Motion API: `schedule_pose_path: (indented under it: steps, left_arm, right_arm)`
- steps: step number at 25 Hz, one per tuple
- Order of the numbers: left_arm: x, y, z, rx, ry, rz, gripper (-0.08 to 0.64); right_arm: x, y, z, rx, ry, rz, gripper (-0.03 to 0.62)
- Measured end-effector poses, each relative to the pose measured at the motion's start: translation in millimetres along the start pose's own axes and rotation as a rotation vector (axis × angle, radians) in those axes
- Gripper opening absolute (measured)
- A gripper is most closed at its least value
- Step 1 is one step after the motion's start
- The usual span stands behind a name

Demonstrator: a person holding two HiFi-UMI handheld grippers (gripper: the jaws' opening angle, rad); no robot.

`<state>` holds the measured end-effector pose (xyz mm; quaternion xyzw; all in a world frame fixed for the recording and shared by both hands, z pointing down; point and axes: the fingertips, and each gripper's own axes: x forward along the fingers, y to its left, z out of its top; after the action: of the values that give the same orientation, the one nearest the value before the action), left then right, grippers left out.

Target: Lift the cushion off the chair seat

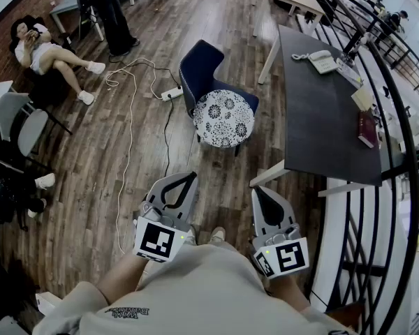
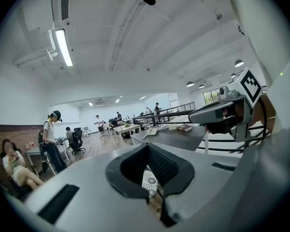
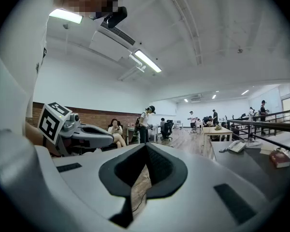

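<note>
While the person stands on the wooden floor [image 1: 91, 180], both grippers are held out in front, well apart from the chair [image 1: 199, 65]. The left gripper [image 1: 187, 180] has its jaws closed together with nothing between them, and the right gripper [image 1: 263, 194] is likewise shut and empty. The round patterned cushion [image 1: 224, 118] lies flat on the navy chair's seat, just beside the dark table [image 1: 321, 117], with neither gripper touching it.

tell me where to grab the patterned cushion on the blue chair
Probably grip the cushion by its near rim, at the seat's front edge. Come from the open floor in front, jaws level, one above and one below the rim. The backrest of the blue chair wraps the far side and blocks it.
</note>
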<state>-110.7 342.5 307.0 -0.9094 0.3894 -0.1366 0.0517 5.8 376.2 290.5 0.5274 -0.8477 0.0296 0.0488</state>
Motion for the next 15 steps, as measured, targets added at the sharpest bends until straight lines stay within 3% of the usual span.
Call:
schedule_pose_path:
  steps: [15]
  left_arm:
    - [32, -23, 2, 0.018, 0.032, 0.003, 0.005]
  right_arm:
    - [-5, -35, -12, 0.045, 0.006, 0.02, 0.002]
